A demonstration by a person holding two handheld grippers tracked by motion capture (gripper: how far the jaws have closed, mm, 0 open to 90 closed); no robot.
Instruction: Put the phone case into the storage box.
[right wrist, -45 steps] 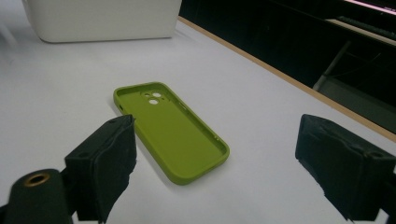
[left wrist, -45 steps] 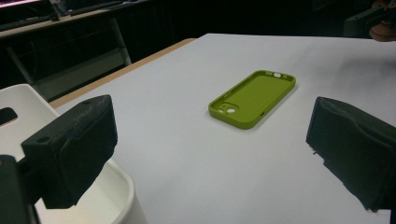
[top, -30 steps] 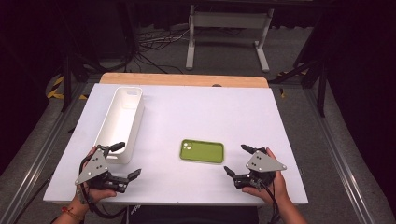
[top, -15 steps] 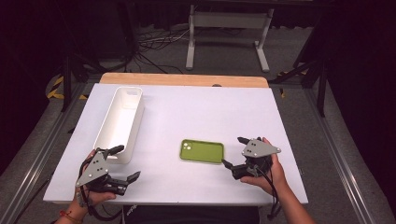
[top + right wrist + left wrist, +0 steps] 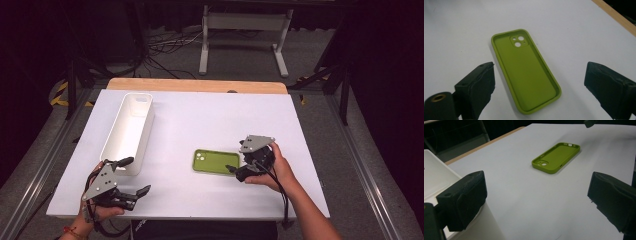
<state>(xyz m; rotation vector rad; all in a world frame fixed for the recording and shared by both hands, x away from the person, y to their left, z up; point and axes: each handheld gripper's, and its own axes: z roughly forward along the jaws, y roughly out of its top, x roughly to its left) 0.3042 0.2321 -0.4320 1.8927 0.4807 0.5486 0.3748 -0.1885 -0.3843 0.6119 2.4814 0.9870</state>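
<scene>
The right hand-held gripper (image 5: pixel 241 165) hovers with jaws spread wide at the right end of the green phone case (image 5: pixel 216 161), which lies hollow side up, empty, on the white worktop (image 5: pixel 210 120). Far left, the left hand-held gripper (image 5: pixel 131 176) gapes beside an empty white bin (image 5: pixel 129 131).

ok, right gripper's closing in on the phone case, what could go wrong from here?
1. The green phone case lies flat and open side up on the white table; the open right gripper could likely slide it instead of gripping its low rim.
2. The case looks flexible, so a squeeze may bow it and make it pop out.
</scene>
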